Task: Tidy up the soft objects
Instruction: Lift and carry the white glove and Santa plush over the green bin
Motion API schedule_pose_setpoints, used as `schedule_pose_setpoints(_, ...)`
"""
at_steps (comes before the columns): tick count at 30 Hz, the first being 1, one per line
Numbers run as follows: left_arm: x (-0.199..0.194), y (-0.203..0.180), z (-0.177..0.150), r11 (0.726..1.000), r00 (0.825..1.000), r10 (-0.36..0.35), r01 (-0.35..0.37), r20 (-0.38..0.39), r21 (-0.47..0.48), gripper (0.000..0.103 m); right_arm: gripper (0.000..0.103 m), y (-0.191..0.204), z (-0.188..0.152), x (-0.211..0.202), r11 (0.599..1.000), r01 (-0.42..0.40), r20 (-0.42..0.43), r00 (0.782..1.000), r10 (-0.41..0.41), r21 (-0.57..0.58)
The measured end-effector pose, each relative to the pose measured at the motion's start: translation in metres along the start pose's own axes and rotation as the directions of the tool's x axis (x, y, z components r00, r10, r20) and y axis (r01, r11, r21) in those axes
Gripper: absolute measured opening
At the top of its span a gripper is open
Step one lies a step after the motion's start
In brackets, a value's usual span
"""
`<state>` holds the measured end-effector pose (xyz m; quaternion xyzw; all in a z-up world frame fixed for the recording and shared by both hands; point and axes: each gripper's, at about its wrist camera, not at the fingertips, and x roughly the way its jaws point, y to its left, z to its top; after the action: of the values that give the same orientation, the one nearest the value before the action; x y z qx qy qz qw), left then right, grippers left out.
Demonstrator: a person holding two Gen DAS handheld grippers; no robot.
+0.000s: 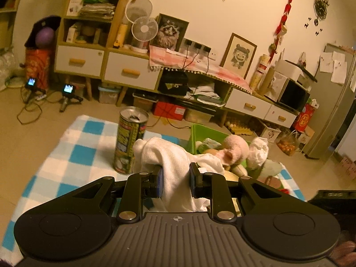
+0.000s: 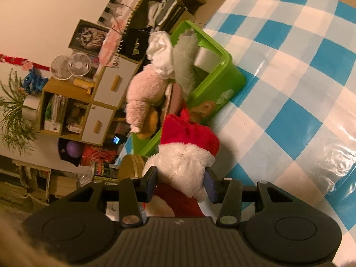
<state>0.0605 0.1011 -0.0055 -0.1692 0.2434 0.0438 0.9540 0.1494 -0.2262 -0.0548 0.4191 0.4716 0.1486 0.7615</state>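
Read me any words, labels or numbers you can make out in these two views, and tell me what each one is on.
None reads clearly.
Tall can: printed wrap, text too blurred to read.
Red box under the cabinet: white label, too small.
Red bag by the fridge: gold character, not legible.
Green bin: pale graphics, no readable words.
Papers on the fridge: drawings only.

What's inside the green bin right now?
The green bin holds a pink plush, a grey-green plush and white cloth piled high; anything underneath them is hidden.
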Motion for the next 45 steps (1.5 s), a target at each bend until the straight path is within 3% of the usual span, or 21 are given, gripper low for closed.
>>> schedule_pose_setpoints(10, 0.023, -0.013, 0.032, 0.995, 0.998, -0.051, 0.053, -0.023, 0.084, 0.022, 0.023, 0.023, 0.013, -0.012, 0.996, -0.082, 0.057, 0.995, 0.081, 0.027)
schedule_pose_setpoints(19, 0.087, -0.046, 0.072, 0.978, 0.986, -0.088, 0.112, -0.142, 0.177, 0.022, 0.023, 0.065, 0.041, 0.000, 0.992, 0.007, 0.195, 0.981, 0.018, -0.124)
schedule_pose_setpoints(24, 0.133, -0.074, 0.071, 0.937, 0.980, -0.029, 0.095, -0.196, 0.336, 0.022, 0.024, 0.076, 0.052, 0.029, 0.976, 0.085, 0.221, 0.974, -0.040, -0.199)
schedule_pose_setpoints(34, 0.208, -0.104, 0.047, 0.813, 0.965, 0.064, 0.098, -0.255, 0.574, 0.022, 0.023, 0.070, 0.066, 0.073, 0.945, 0.137, 0.220, 0.973, -0.072, -0.298)
schedule_pose_setpoints(41, 0.240, -0.109, 0.031, 0.778, 0.942, 0.097, 0.129, -0.320, 0.615, 0.022, 0.023, 0.065, 0.071, 0.082, 0.938, 0.130, 0.216, 0.975, -0.062, -0.320)
schedule_pose_setpoints(45, 0.243, -0.103, 0.035, 0.811, 0.936, 0.085, 0.134, -0.341, 0.569, 0.023, 0.023, 0.061, 0.073, 0.087, 0.938, 0.130, 0.218, 0.974, -0.060, -0.322)
